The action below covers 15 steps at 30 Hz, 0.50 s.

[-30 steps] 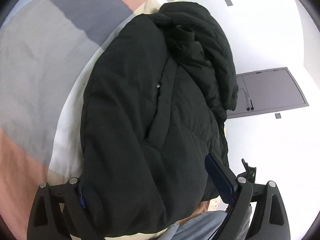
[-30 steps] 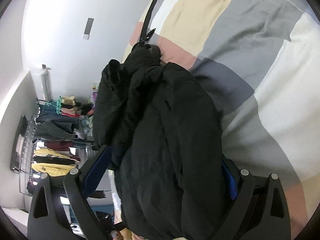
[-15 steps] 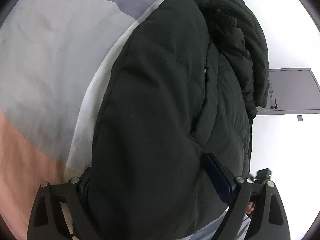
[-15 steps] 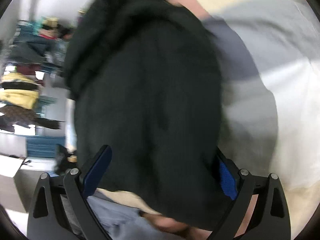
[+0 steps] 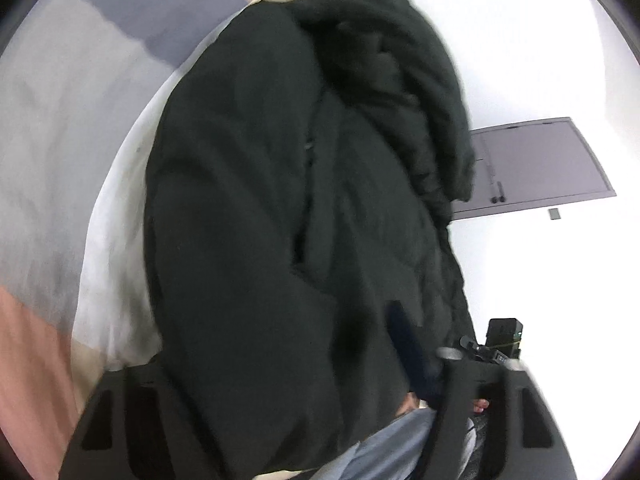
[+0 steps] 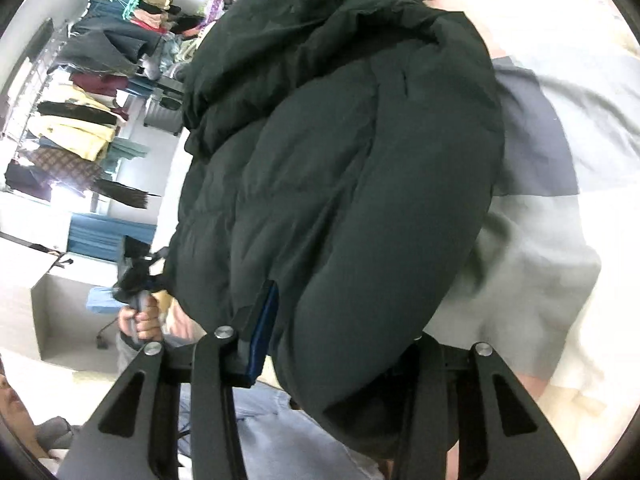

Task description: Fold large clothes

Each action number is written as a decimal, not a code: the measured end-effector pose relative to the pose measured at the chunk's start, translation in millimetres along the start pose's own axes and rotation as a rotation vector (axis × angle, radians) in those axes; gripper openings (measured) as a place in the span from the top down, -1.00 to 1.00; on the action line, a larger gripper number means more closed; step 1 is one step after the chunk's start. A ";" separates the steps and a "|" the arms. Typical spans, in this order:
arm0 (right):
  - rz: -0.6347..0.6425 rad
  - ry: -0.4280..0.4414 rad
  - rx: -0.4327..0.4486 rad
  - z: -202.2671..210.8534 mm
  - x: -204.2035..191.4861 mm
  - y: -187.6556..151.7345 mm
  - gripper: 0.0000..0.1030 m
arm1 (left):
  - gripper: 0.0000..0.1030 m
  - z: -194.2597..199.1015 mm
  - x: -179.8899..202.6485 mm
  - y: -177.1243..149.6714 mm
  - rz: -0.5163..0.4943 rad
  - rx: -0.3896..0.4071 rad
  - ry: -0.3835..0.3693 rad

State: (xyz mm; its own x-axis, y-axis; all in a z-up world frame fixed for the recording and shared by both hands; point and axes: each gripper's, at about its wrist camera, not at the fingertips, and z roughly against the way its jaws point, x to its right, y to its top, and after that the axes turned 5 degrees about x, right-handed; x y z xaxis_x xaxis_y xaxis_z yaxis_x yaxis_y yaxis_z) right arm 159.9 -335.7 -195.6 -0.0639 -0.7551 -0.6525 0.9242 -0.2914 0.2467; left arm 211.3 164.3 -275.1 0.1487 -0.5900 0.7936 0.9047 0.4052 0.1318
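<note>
A bulky black puffer jacket (image 5: pixel 280 208) lies bunched between both grippers over a patchwork bedcover (image 5: pixel 72 128). My left gripper (image 5: pixel 280 360) has its jaws wide around the jacket's near end; the jacket fills the gap and hides the left finger. My right gripper (image 6: pixel 340 328) likewise straddles the jacket (image 6: pixel 340 152); its blue-padded left finger (image 6: pixel 264 320) presses against the fabric, and the right finger is hidden under it. The jacket's far end with hood and collar hangs rumpled at the top of both views.
The bedcover (image 6: pixel 560 220) has grey, white, pink and cream patches. A clothes rack (image 6: pixel 80 92) with hanging garments stands at the left of the right wrist view. A grey door (image 5: pixel 536 168) shows on the white wall. The person's jeans (image 6: pixel 280 432) are close below.
Both grippers have moved with the jacket bundle; the right view has swung so the jacket looks larger and nearer, and the clothes rack has come back into view. The left view is blurred by motion.
</note>
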 end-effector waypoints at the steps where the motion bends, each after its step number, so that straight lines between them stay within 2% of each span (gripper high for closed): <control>1: 0.002 -0.021 -0.016 -8.1 2.4 0.7 0.17 | -0.13 -2.1 -3.6 0.6 0.010 -0.005 0.002; 4: -0.049 -0.070 -0.080 -33.1 24.4 -1.6 0.18 | -0.04 -8.4 -7.3 4.4 0.034 -0.010 0.010; 5: -0.057 -0.081 -0.088 -36.0 29.6 -2.4 0.30 | 0.04 -8.5 -6.2 4.8 0.031 -0.007 0.012; 6: -0.061 -0.087 -0.082 -36.5 32.7 -2.5 0.45 | 0.22 -7.9 -4.2 5.0 0.024 -0.002 0.012; 8: -0.054 -0.066 -0.036 -24.6 25.8 -0.3 0.69 | 0.48 -1.8 -1.1 4.6 0.014 0.014 0.001; 9: -0.042 -0.058 -0.017 -17.2 21.1 0.3 0.75 | 0.59 0.4 0.2 4.7 0.014 0.023 -0.010; 12: 0.003 -0.050 0.040 8.0 1.4 1.4 0.80 | 0.78 14.6 5.0 3.4 0.025 0.056 -0.075; 15: 0.036 -0.032 0.106 32.1 -18.8 5.0 0.83 | 0.84 36.9 11.9 -0.9 0.037 0.085 -0.112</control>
State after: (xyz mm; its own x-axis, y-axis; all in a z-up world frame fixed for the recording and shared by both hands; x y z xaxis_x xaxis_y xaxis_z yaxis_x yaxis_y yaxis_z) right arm 153.7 -341.8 -159.1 -0.0453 -0.7841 -0.6190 0.8815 -0.3229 0.3445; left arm 197.5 182.7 -243.9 0.1320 -0.4940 0.8594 0.8617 0.4856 0.1468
